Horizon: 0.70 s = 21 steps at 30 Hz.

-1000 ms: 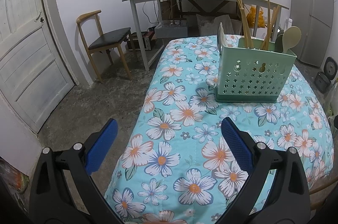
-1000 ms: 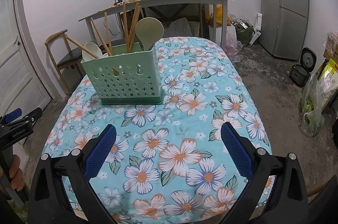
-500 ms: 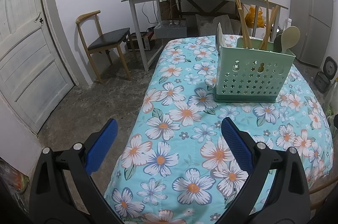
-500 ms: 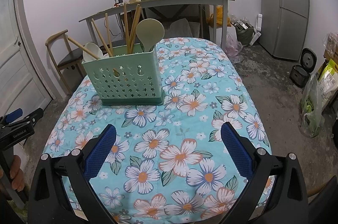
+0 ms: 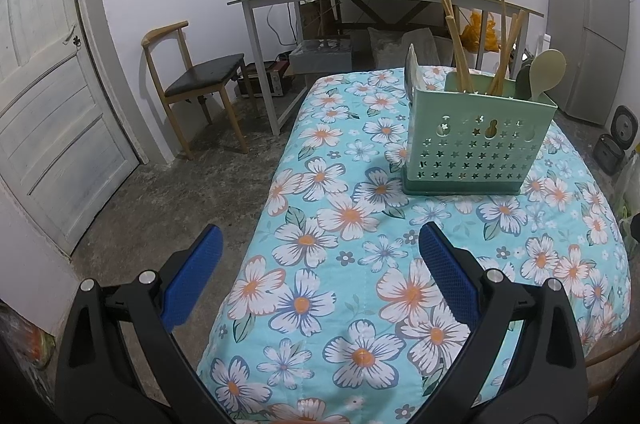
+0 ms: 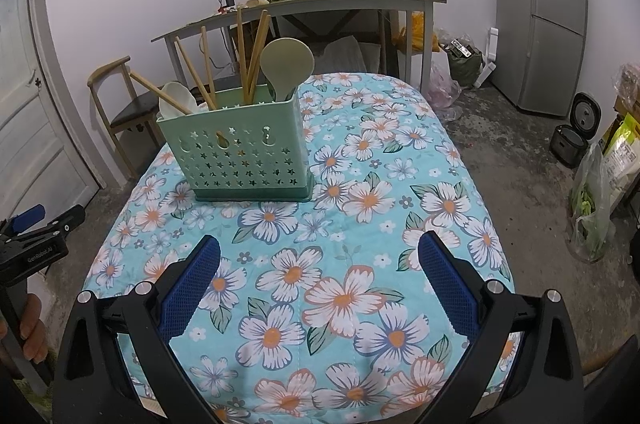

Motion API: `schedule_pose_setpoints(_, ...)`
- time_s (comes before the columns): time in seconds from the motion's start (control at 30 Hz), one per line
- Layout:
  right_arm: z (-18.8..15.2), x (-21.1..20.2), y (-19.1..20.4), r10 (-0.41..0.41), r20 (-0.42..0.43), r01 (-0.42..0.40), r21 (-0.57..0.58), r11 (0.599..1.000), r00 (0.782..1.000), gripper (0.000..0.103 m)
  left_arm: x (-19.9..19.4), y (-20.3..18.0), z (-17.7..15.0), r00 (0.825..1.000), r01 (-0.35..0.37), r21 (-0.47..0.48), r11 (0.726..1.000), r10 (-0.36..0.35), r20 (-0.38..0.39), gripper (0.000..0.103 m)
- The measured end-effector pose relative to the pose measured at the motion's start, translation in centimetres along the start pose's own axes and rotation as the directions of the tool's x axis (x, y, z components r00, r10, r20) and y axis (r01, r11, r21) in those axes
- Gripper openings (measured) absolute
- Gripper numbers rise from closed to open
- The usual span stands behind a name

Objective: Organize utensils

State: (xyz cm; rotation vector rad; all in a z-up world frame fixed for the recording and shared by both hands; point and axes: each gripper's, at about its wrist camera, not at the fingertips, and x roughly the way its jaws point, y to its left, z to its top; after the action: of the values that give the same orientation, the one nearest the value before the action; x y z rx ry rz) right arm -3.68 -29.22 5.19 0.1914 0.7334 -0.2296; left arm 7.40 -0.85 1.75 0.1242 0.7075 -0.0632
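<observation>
Both grippers point(image 5: 316, 256) point(image 6: 318, 264) spread, empty; chopsticks point(image 6: 248, 60) upright, fanned in caddy point(image 6: 240, 152).

So the surface here is a table covered in a turquoise quilted cloth with big white-and-orange flowers point(image 6: 332, 300). The only thing sitting directly on it is a mint-green plastic utensil caddy with star-shaped cutouts point(image 6: 244, 160), standing upright on its darker green base. It's well ahead of both sets of tongs: forward and a bit left of the right-hand pair, forward and off to the right of the left-hand pair point(image 5: 472, 140). The cloth drapes over the table's rounded edges down toward the grey concrete floor point(image 5: 168, 208).
</observation>
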Motion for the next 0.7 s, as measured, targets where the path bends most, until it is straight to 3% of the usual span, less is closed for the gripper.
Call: schedule_pose_setpoints(0.7,-0.06,0.04,0.13,-0.001,0.000,0.001,0.001,1.000,1.000,0.096,-0.09,-0.11,0.02,1.000,0.000,0.000,1.000,0.000,-0.001,0.095)
